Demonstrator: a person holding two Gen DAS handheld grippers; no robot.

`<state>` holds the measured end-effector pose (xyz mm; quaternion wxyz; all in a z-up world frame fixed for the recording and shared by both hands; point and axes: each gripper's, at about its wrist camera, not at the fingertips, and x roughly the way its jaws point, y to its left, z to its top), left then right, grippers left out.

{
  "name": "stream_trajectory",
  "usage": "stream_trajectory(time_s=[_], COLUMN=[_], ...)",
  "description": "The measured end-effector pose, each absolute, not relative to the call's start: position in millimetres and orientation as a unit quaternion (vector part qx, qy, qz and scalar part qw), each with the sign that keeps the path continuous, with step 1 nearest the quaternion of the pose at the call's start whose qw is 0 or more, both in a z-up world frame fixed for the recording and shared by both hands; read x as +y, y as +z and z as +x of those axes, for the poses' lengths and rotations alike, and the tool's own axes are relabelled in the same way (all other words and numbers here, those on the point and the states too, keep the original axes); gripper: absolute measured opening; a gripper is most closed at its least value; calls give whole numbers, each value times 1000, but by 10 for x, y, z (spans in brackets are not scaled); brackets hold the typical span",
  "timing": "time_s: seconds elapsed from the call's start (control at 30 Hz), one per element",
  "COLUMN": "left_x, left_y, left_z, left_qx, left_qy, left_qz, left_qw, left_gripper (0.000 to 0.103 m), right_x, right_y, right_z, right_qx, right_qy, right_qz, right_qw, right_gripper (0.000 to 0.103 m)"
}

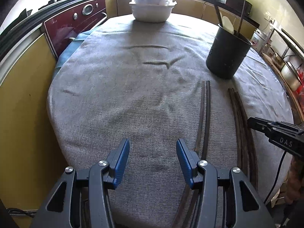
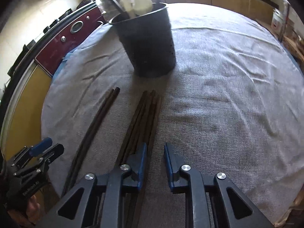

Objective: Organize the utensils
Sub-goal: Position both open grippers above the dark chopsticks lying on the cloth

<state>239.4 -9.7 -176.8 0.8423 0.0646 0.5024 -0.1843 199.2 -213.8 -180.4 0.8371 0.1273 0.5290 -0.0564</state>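
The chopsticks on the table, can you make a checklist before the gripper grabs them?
1. Black holder upright: ok.
2. Room in the holder for more: cannot tell.
3. Bundle of chopsticks lying together on the cloth: ok.
4. Right hand-held gripper lined up over the bundle: not ok, its gap sits beside it.
5. Right jaws empty: ok.
6. Left hand-held gripper open and empty: ok.

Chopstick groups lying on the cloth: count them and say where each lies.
2. A pair lies on the left; a larger bundle lies to its right, running under the right gripper's fingers. Individual sticks overlap, so some may be hidden.
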Motion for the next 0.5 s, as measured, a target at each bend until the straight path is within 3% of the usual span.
stream_trajectory(time_s=[0.17,0.23,0.33,0.5], left_x=[-73,-70,-77,-85], left_y=[-1744,-1747,-1775,-1766], left_z=[2385,2377,2376,2363], left_qx=[499,499,502,501], left_qy=[-186,-188,-188,-191], left_qz=[59,57,58,58], left_qw=[844,844,842,842], left_gripper=[52,52,52,52], right_x=[-2210,-2316,-2433,-2309], right_y=[-1814,-1845,-1826,-1848], right_z=[1971,1943,1906,1984], right_qx=[529,531,518,528], right_qy=[-77,-83,-60,-43], right_qz=[114,128,185,169], right_qw=[837,833,833,831], right_gripper=[20,12,14,14])
